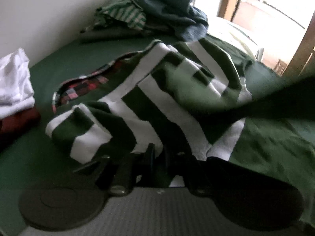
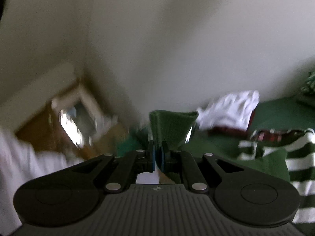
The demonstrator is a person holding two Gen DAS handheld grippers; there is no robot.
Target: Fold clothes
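A green and white striped garment (image 1: 157,98) with a plaid lining lies crumpled on the green bed sheet (image 1: 65,63). My left gripper (image 1: 157,153) is shut on the striped garment's near edge, which drapes over its fingers. My right gripper (image 2: 157,153) is shut on a green corner of the same garment (image 2: 171,125) and holds it raised above the bed. More of the striped garment (image 2: 299,163) hangs at the right of the right wrist view. Both views are blurred.
A folded stack with a white piece (image 1: 13,82) on a dark red one (image 1: 17,122) sits at the left of the bed. A heap of unfolded clothes (image 1: 157,13) lies by the wall. A window (image 1: 271,19) is at the right.
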